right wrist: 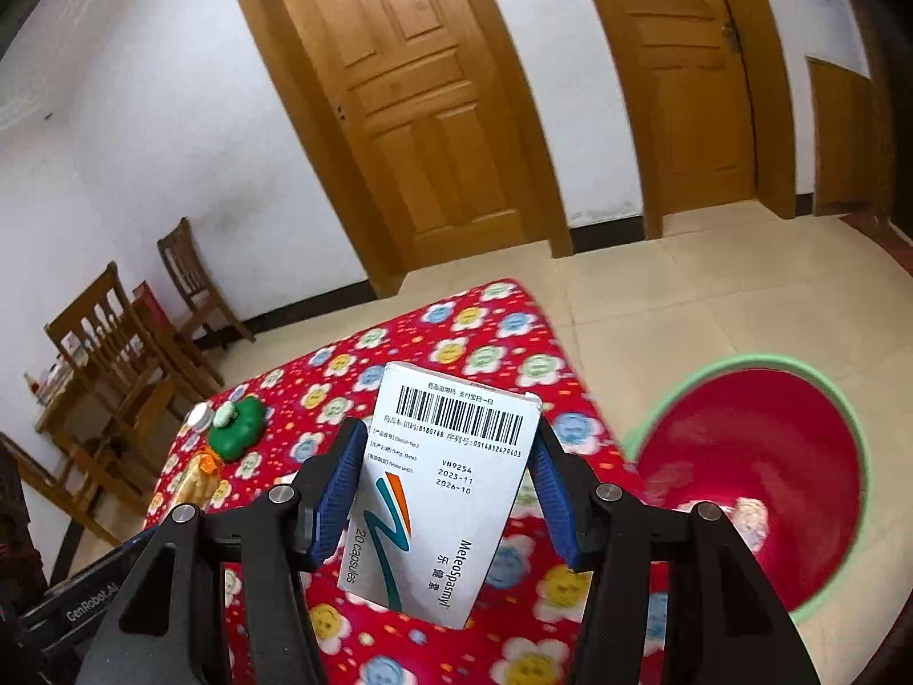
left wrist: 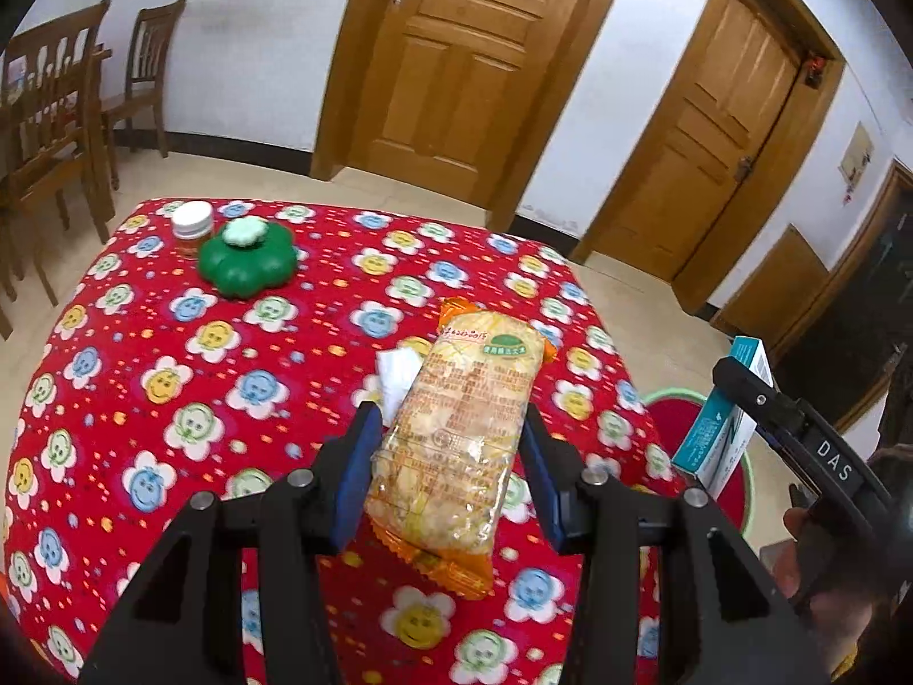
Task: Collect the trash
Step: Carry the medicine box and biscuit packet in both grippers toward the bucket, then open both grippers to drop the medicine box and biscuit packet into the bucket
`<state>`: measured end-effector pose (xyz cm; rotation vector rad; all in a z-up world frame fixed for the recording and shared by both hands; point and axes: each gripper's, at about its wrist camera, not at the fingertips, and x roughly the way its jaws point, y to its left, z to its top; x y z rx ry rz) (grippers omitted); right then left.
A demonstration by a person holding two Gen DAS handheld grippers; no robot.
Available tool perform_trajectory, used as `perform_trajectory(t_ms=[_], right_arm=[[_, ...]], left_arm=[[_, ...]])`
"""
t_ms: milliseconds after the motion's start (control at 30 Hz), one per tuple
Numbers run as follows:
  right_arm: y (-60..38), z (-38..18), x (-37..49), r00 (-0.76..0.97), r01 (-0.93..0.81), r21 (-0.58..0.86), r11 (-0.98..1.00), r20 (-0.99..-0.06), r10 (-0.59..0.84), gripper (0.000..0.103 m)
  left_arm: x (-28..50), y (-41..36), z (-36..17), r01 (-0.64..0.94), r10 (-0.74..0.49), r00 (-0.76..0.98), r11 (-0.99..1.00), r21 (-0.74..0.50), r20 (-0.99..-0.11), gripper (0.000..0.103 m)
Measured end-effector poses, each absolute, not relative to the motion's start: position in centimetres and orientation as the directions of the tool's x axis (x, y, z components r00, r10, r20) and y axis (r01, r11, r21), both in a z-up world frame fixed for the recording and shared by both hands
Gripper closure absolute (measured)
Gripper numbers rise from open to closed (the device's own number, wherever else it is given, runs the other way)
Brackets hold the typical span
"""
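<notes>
While tilted downward, both hands (left wrist: 821,548) loaded.

Evenly and softly lit indoors with no hard shadows or glare, strongly bowed by fisheye with dark vignetted corners, sharp at centre, motion-smeared toward the right view's red basin (right wrist: 753,485) and tablecloth (right wrist: 485,337) edge.

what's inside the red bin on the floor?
The red bin with a green rim shows one pale crumpled piece low inside, blurred. The right hand-held gripper, shut on the medicine box, hides the bin's near wall and part of its bottom.
</notes>
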<state>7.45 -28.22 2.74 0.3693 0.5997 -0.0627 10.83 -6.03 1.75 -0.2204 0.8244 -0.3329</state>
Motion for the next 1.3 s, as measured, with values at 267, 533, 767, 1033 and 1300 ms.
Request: perform_trajectory(t_ms=[267, 533, 767, 1033, 1300], right_arm=[[-32.4, 2.6, 3.8, 0.832, 0.250, 0.320, 0.914, -0.554, -0.033, 0.045], [-36.1, 1.0, 1.9, 0.810, 0.330, 0.329, 0.885, -0.580, -0.086, 0.045], [-39.0, -0.7, 1.5, 0.787, 0.394, 0.334, 0.856, -0.604, -0.126, 0.045], [-41.0, -2.5, 1.3, 0.767, 0.432, 0.340, 0.836, -0.626, -0.142, 0.043], [-42.6, -3.3, 0.6, 0.757, 0.460, 0.355, 0.814, -0.636, -0.150, 0.043]], left_arm=[[9.0, -9.9, 1.9, 0.288, -0.441, 0.577, 0.897, -0.334, -0.687, 0.054], [8.2, -13.9, 1.1, 0.359, -0.485, 0.518, 0.871, -0.336, -0.704, 0.054], [8.0, -17.1, 0.6, 0.411, -0.504, 0.479, 0.852, -0.324, -0.718, 0.054], [8.4, -20.0, 0.0, 0.456, -0.515, 0.449, 0.835, -0.309, -0.730, 0.054], [8.7, -22.9, -0.7, 0.502, -0.522, 0.421, 0.815, -0.289, -0.741, 0.054]])
